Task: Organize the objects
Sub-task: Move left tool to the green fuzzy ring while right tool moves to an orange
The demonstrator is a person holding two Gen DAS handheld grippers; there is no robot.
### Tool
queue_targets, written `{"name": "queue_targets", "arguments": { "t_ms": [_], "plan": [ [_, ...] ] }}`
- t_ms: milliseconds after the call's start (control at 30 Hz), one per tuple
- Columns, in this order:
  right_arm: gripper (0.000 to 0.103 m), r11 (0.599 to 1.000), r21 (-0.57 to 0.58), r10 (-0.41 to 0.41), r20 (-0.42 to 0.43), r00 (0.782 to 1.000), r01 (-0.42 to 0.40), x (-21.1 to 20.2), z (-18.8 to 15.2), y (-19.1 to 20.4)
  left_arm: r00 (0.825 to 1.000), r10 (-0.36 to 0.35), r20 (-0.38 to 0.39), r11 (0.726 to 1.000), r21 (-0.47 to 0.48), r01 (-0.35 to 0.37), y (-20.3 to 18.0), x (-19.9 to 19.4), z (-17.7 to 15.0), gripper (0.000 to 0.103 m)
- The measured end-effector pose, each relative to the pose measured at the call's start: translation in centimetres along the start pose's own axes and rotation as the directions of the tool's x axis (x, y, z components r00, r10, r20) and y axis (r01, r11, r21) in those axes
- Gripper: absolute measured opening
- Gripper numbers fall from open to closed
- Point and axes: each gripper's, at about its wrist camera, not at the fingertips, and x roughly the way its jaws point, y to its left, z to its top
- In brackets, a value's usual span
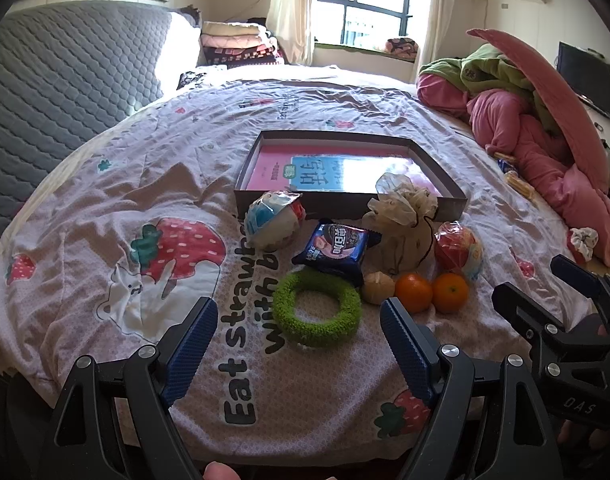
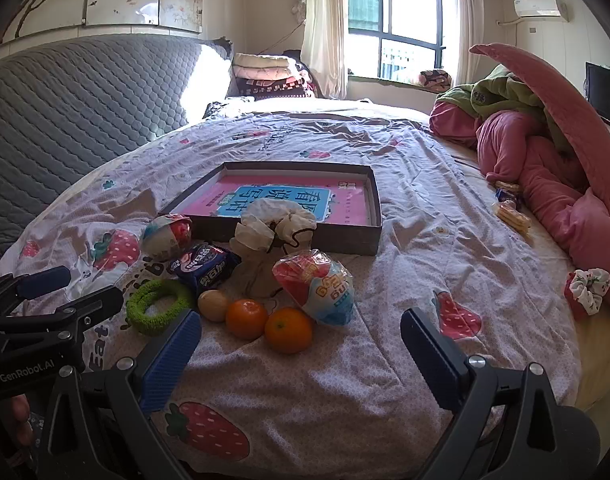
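A shallow dark box with a pink and blue book in it lies on the bed. In front of it lie a green fuzzy ring, a blue snack packet, two oranges, a small tan ball, a beige drawstring pouch and two wrapped balls. My left gripper is open and empty, just short of the green ring. My right gripper is open and empty, near the oranges.
The bed has a strawberry-print sheet. A pink and green bedding heap lies at the right, with snack packs and a scrunchie beside it. A grey quilted headboard stands at the left.
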Motion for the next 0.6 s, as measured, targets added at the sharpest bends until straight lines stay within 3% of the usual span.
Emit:
{"name": "queue_targets", "arguments": {
  "t_ms": [600],
  "plan": [
    [0.101, 1.0, 0.007, 0.005, -0.06, 0.998, -0.005, 1.7, -0.6, -0.2, 0.999, 0.001, -0.051, 1.0, -0.008, -0.001, 0.8, 2.5, -0.6, 0.084]
  ]
}}
